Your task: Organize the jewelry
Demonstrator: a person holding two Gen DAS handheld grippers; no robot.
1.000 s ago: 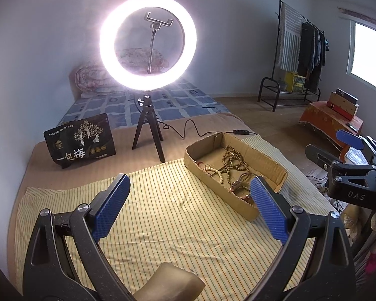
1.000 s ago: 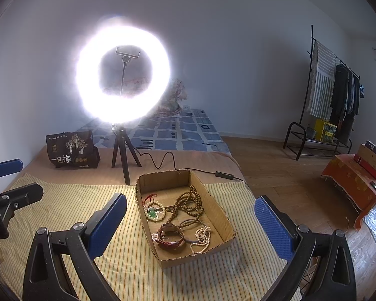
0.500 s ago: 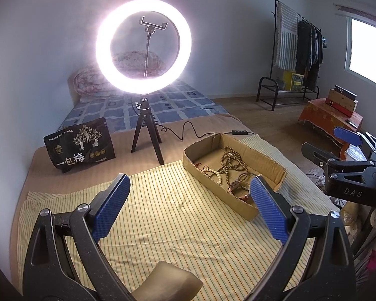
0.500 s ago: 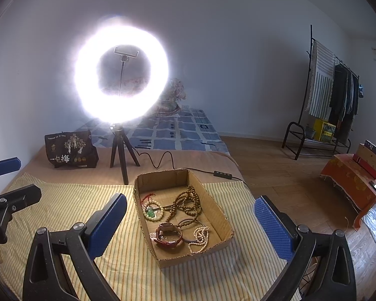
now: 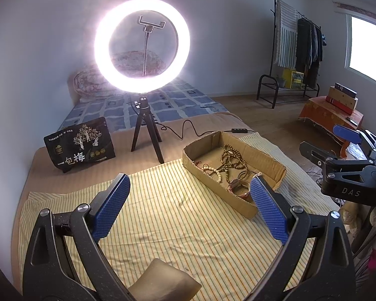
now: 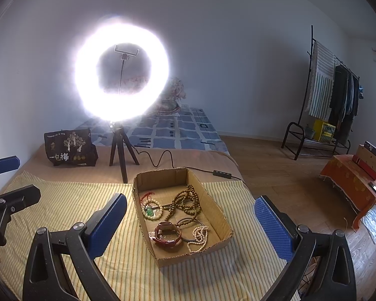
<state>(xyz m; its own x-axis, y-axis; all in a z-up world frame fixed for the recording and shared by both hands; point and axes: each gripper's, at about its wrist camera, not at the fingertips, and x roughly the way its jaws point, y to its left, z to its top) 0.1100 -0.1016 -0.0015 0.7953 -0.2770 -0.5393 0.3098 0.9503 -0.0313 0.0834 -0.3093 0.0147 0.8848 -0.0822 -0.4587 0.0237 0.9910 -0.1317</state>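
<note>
Looking through my left wrist cam first: my left gripper (image 5: 189, 195) has its blue fingers spread wide with nothing between them, hovering over the striped yellow cloth (image 5: 168, 215). The cardboard box (image 5: 270, 165) sits on that cloth ahead and to the right, long axis running from near-right to far-left on a diagonal. Inside it is a tangle of brown bead necklaces (image 5: 231, 159), a pale bead bracelet (image 5: 213, 170) toward the near wall, and a reddish watch (image 5: 239, 188) down at the nearest end, partly hidden behind my right fingertip. My right gripper (image 5: 343, 148) pokes in from the right edge. Compared with a second ago the box has slid a bit lower in this view and the ring light (image 5: 141, 45) looks higher, so I've crept forward slightly. Switching to the right wrist cam: my right gripper (image 6: 190, 209) is also spread wide and holding nothing, and the box (image 6: 219, 207) sits right between the fingertips, long axis pointing away from me toward the tripod (image 6: 120, 150). In there: the green-charm pale bracelet (image 6: 151, 209) with a red cord, the brown beads (image 6: 186, 202), the watch (image 6: 168, 234), and a white pearl strand (image 6: 199, 234) at the near end. The box looks a touch closer than before here too. A black snack bag (image 6: 69, 148) stands beside the tripod.
</note>
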